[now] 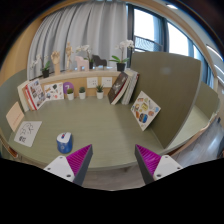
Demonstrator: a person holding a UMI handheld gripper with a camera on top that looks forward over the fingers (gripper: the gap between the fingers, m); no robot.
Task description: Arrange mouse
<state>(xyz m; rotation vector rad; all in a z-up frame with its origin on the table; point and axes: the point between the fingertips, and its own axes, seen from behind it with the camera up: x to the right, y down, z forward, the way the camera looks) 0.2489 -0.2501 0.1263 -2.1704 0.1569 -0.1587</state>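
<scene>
My gripper (pixel 112 160) sits closest to me, its two fingers spread wide with the magenta pads (pixel 80 158) facing each other across an open gap. Nothing is held or stands between them; only the bare olive-green table (pixel 100 125) shows through the gap.

Just ahead of my left finger, a little to its outer side, stands a small blue and white object (pixel 64 142) on the table; it is too small for me to tell whether this is the mouse, and I cannot make out a mouse anywhere else.

Further off to the left lies a flat printed sheet (pixel 27 131) on the table. Ahead and to the right of my right finger, a picture book (pixel 145 109) leans tilted against a tall grey-green panel (pixel 165 85).

Well beyond the fingers, along the table's far edge, a row of books and cards (pixel 48 92) stands propped, with small potted plants (pixel 82 90) among them. Behind these hang pale curtains (pixel 80 35), with windows (pixel 160 30) to the right.
</scene>
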